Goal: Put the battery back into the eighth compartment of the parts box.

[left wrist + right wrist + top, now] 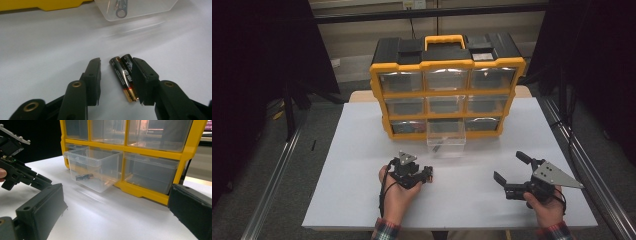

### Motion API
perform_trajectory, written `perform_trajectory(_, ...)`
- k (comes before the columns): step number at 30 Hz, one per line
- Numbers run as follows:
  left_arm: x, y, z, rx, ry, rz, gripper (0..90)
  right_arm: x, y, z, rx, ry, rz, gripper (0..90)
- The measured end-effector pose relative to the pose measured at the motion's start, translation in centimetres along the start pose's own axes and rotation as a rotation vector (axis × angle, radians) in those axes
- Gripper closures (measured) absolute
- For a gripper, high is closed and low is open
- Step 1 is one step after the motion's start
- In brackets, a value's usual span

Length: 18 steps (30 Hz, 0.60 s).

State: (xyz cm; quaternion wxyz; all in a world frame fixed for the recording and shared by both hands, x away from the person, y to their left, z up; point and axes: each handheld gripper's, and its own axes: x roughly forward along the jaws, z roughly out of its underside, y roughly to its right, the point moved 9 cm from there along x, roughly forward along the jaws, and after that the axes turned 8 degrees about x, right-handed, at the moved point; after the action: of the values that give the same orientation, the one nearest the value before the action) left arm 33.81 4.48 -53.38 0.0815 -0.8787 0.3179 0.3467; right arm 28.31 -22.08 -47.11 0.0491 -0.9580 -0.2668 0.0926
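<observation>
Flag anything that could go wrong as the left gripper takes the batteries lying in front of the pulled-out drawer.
Two batteries lie side by side between the left gripper jaws, against one jaw with a gap at the other; closing could grip unevenly, and one may roll or drop. The open drawer stands just ahead and could be bumped.

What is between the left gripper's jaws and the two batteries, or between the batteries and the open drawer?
Nothing visible. The two batteries lie side by side on the white sheet between the left gripper's jaws, next to the right jaw, the left jaw apart. Only bare sheet lies between them and the pulled-out drawer.
</observation>
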Motion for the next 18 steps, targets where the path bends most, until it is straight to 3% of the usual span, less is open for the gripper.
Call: perform_trajectory(18, 0.17, -0.28, 0.77, -0.007, -0.055, -0.007, 74.7, -0.02, -0.02, 0.0, 0.0, -0.001, 0.003, 0.3)
